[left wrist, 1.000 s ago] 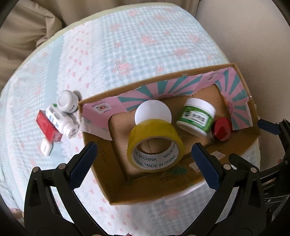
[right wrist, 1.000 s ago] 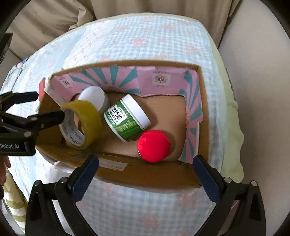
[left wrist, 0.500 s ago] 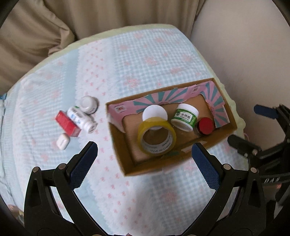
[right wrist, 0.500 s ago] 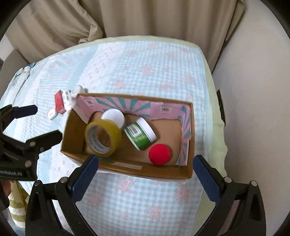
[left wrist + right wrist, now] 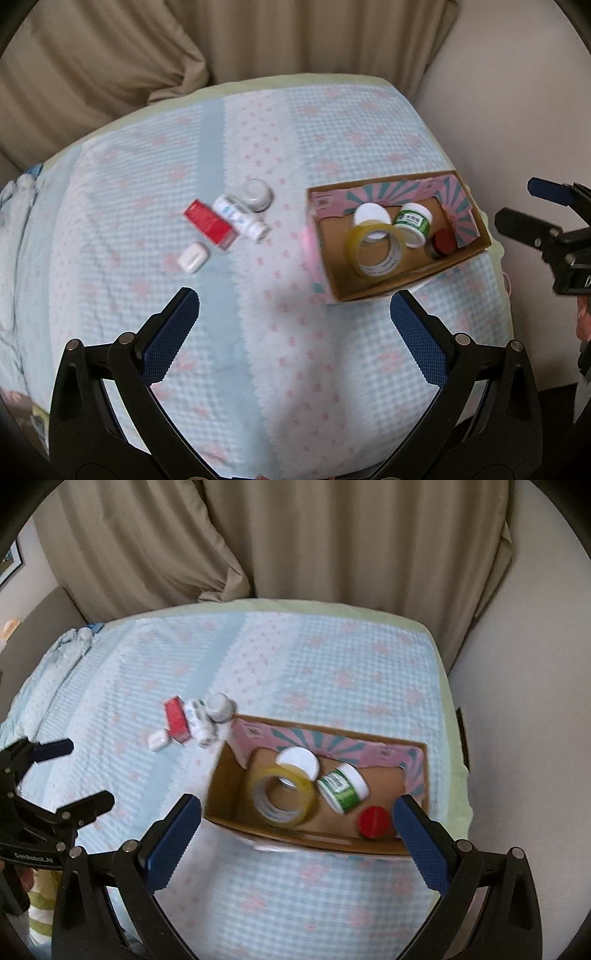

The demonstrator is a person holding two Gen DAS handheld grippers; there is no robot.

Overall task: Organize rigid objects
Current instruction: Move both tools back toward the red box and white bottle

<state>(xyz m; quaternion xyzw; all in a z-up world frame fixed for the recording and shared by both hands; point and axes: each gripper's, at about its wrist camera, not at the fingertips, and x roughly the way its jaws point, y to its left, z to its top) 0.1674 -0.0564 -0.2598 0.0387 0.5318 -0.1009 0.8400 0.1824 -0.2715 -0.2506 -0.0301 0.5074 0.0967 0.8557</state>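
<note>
While both tools hang well above the bed with nothing in their grasp, the left gripper (image 5: 295, 325) has its jaws spread wide and empty over bare quilt (image 5: 258, 140). Far left of the loose cluster lies a small white case (image 5: 192, 257), light and smooth by the look of it, probably slippery, so a pinch across its short sides seems safest. Just beside it, the red box (image 5: 210, 224) lies flat; stiff card, I'd judge, easy to take across its narrow width. Touching that, a white bottle (image 5: 242, 218) lies on its side, likely to roll, best gripped across the body rather than the cap. Behind it a small white jar (image 5: 257, 194) stands upright, rigid and light; grip around its wall.

Moving right, well apart from that cluster, the cardboard box (image 5: 406, 286) holds four things: a white lid (image 5: 371, 215) at the back, a yellow tape roll (image 5: 375, 251) leaning in front of it, a green-labelled jar (image 5: 413, 223) tipped over, and a red-capped jar (image 5: 443, 242) at the right end. Further right, the right gripper (image 5: 297, 834) is also opened wide and holds nothing, hovering near the box's front wall.
</note>
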